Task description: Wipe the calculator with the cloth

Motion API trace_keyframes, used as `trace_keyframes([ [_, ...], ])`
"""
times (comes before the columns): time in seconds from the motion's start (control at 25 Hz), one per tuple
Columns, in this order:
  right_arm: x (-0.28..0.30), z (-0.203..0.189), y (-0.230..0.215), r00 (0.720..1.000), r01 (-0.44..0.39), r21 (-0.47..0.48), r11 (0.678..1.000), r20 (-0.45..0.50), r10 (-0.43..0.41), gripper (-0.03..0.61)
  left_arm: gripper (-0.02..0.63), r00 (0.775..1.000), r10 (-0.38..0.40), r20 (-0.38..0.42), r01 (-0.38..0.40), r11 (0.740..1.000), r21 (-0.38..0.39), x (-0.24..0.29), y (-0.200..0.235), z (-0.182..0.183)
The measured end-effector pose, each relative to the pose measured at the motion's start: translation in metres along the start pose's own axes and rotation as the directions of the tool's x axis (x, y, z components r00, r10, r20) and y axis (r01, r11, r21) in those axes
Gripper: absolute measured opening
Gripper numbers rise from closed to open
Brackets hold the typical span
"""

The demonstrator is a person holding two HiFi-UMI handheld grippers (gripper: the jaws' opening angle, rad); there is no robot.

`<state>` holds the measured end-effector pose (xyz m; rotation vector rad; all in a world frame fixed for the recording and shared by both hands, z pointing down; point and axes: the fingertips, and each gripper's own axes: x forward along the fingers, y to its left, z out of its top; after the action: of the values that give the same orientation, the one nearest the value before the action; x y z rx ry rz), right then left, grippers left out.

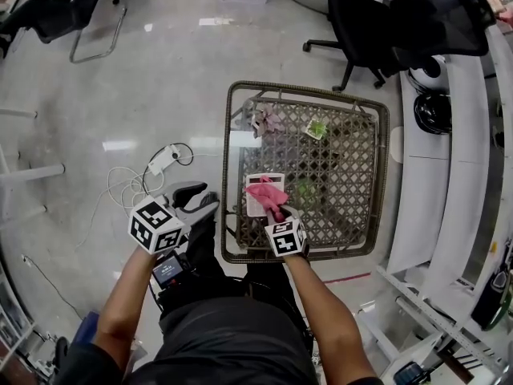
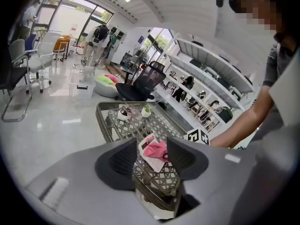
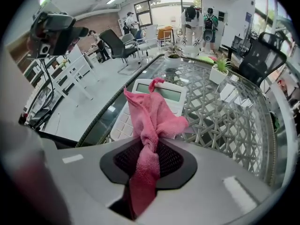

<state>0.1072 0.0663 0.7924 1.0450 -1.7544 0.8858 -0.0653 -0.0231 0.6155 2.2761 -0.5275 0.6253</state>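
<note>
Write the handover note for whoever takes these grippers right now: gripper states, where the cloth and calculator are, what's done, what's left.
Right gripper: shut on the pink cloth, whose free end lies on the calculator.
Left gripper: open, empty, just off the wicker table's left edge.
Calculator: flat on the table, toward its near left corner.
Done: cloth gripped and on the calculator.
Left: wipe across its face; how much is already wiped can't be told.

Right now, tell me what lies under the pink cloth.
A white calculator lies under the cloth, on the table. Its display and left-hand keys show; the keys beneath the cloth are covered.
</note>
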Motion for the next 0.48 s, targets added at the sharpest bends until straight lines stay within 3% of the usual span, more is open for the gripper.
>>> trace_keyframes([
  [0.48, -0.004, 0.007, 0.0, 1.0, 0.007, -0.016, 1.0, -0.002, -0.007, 0.075, 0.236, 0.999, -0.007, -0.034, 0.006, 1.0, -0.019, 0.013, 0.009, -0.015],
])
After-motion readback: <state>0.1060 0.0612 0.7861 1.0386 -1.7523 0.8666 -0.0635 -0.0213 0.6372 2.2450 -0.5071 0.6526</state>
